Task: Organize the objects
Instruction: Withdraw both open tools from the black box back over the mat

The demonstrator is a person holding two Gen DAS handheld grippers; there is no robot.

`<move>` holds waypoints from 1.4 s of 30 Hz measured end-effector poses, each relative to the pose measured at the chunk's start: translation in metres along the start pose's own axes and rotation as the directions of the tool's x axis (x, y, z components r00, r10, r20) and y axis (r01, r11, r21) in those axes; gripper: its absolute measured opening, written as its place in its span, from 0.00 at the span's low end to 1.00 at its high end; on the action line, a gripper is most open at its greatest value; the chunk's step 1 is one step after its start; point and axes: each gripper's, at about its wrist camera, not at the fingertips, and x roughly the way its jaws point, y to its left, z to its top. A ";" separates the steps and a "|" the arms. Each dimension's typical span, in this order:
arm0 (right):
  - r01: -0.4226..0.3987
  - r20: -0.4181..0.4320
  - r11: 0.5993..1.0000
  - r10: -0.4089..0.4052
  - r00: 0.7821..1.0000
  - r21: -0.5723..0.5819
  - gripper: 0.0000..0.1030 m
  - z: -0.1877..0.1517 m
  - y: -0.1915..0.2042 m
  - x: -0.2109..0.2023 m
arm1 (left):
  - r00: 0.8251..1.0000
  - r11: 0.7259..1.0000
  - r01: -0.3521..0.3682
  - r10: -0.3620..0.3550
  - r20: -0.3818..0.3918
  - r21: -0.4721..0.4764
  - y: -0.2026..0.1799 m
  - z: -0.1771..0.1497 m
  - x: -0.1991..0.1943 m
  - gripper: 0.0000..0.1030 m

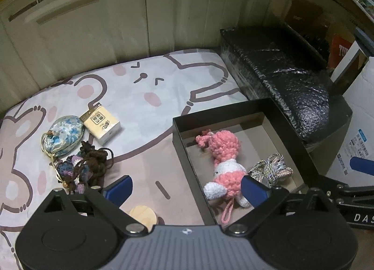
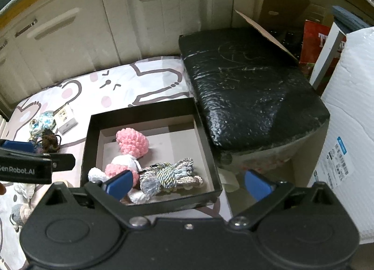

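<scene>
so the biggest thing is the bed sheet (image 1: 145, 97) with its cartoon print, and on it, beside a black padded block (image 2: 252, 97), sits the open black box (image 1: 275, 115). inside the box lie a pink and white crochet doll (image 1: 224, 160) and a knotted rope toy (image 2: 170, 174), touching each other at the near end. still out on the sheet, well to the left of the box, are a blue floral pouch (image 1: 64, 135), a small cream carton (image 1: 102, 125) and a brown and purple yarn tangle (image 1: 86, 167), with a round wooden disc (image 1: 142, 219) close under the left hand-held gripper (image 1: 187, 188). both that one and the right hand-held gripper (image 2: 187, 182) are released, fingers spread, holding nothing. my guess is the loose items go in next. the risk: the yarn tangle is draped against the pouch's cord, so a pinch on one may drag the other, and a low carry could catch the box rim and shove it.
</scene>
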 end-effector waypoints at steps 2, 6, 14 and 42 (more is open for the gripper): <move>0.007 0.005 1.000 -0.007 1.000 0.004 1.00 -0.001 0.000 -0.003 | 1.000 1.000 0.003 -0.003 0.004 0.000 0.001 -0.001 -0.003 0.96; 0.018 0.024 1.000 -0.018 1.000 0.016 1.00 -0.002 0.001 -0.010 | 1.000 1.000 0.011 -0.011 0.010 -0.001 0.002 -0.003 -0.009 0.96; 0.026 0.057 0.999 -0.028 0.998 0.029 1.00 -0.005 0.004 -0.023 | 0.999 1.000 0.021 -0.021 0.035 -0.018 0.011 -0.008 -0.022 0.96; -0.014 0.187 0.998 0.027 0.982 -0.068 1.00 0.020 0.112 -0.034 | 0.987 0.979 -0.094 0.116 0.115 -0.182 0.150 -0.023 -0.066 0.96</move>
